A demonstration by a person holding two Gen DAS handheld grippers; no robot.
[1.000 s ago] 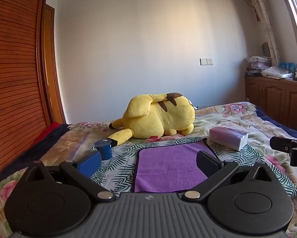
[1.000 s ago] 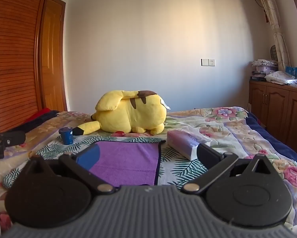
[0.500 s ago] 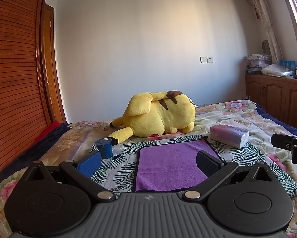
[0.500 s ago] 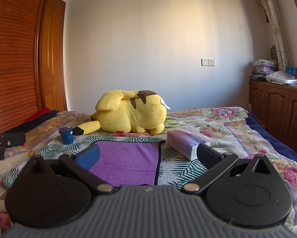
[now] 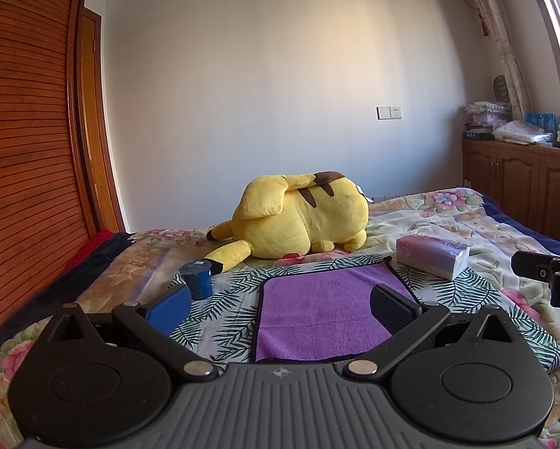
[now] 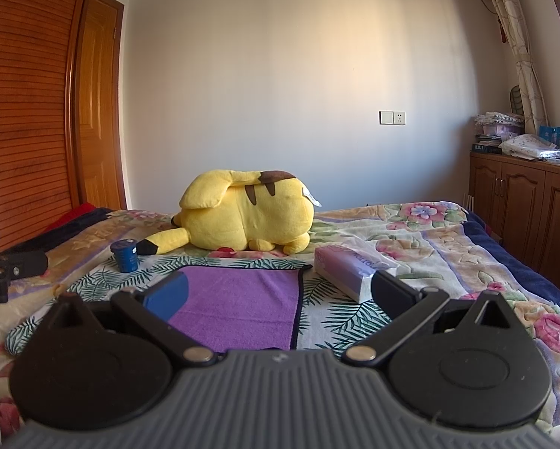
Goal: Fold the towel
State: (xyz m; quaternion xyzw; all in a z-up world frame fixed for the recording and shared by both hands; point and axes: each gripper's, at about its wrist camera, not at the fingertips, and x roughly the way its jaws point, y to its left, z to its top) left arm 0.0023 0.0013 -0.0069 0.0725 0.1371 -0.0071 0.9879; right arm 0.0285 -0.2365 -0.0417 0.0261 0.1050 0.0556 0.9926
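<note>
Towel purple terry cloth, matt and nubby with dark stitched edging, on a printed cotton bedspread; plush toy soft yellow fleece, tissue pack glossy plastic wrap, small blue cup looks matt plastic. Left gripper and right gripper matt black plastic with ribbed housing, shiny metal pivot pins, one blue and one textured black pad each. Wardrobe slatted varnished wood, cabinet semi-gloss wood, wall smooth matt paint.

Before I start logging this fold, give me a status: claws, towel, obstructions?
Left claw open, right claw open, both empty. Purple towel flat, unfolded. Tissue pack near its right edge, blue cup left.
</note>
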